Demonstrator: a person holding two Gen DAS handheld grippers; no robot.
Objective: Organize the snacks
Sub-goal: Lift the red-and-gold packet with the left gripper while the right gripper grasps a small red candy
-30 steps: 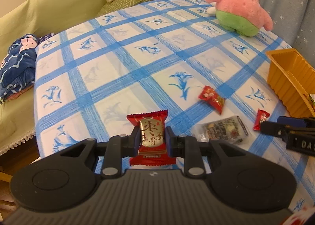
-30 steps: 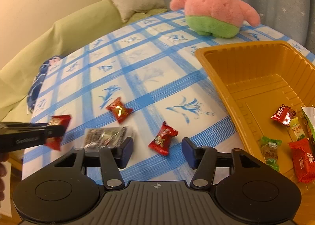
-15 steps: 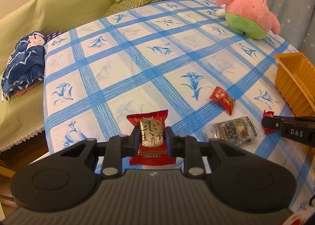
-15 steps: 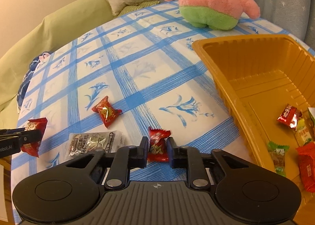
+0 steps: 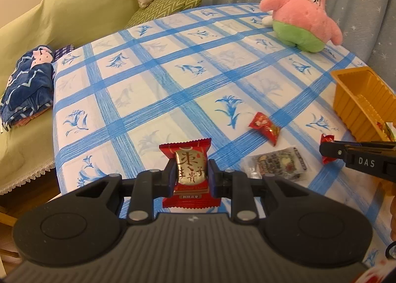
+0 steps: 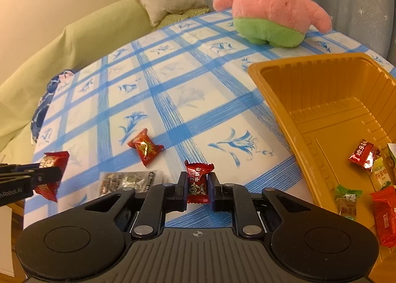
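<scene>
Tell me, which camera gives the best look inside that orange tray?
The right wrist view: the orange tray opens toward the camera, with wrapped snacks lying inside. The left wrist view shows only its ribbed outer wall at the right edge.

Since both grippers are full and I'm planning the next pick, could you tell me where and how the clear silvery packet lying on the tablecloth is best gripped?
The clear silvery packet lies flat, long and thin, beside the twisted red candy. I would come down from above and close the jaws across its short width near the middle, where the contents give some bulk; the flat sealed ends look harder to catch.
</scene>
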